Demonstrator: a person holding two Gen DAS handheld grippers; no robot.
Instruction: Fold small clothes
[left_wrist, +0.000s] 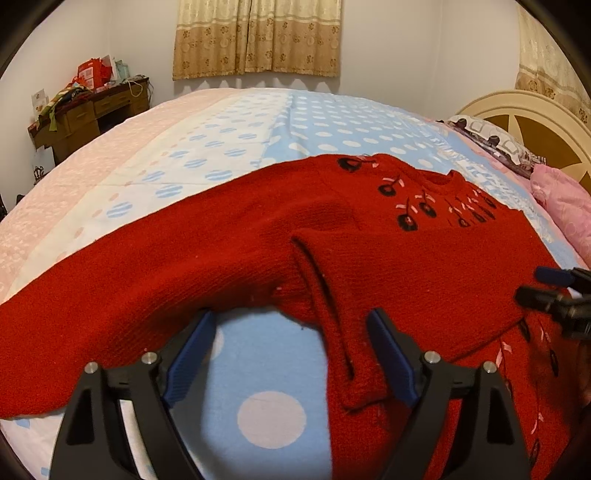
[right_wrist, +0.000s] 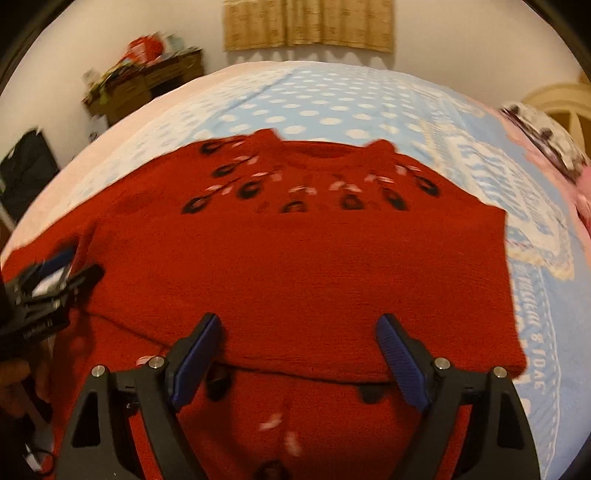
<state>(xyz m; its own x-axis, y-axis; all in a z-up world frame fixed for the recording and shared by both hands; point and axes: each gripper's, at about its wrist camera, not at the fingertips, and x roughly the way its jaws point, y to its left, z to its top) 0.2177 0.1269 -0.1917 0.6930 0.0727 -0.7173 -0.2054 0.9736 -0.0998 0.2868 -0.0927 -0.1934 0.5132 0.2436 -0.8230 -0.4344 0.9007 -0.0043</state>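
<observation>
A red knitted sweater (left_wrist: 229, 258) with black and pink motifs near the collar lies flat on the bed; it also fills the right wrist view (right_wrist: 295, 266). One sleeve (left_wrist: 332, 325) is folded in over the body. My left gripper (left_wrist: 291, 325) is open and empty, low over the sweater's left edge beside that sleeve. My right gripper (right_wrist: 299, 332) is open and empty above the sweater's lower fold. Each gripper shows at the edge of the other's view, the right one (left_wrist: 554, 295) and the left one (right_wrist: 55, 277).
The bed has a blue and white polka-dot sheet (left_wrist: 314, 133) with pink at the far left. Pillows (left_wrist: 498, 144) and a cream headboard (left_wrist: 535, 114) stand at the right. A cluttered wooden desk (left_wrist: 92, 110) is by the far wall, under curtains (left_wrist: 258, 37).
</observation>
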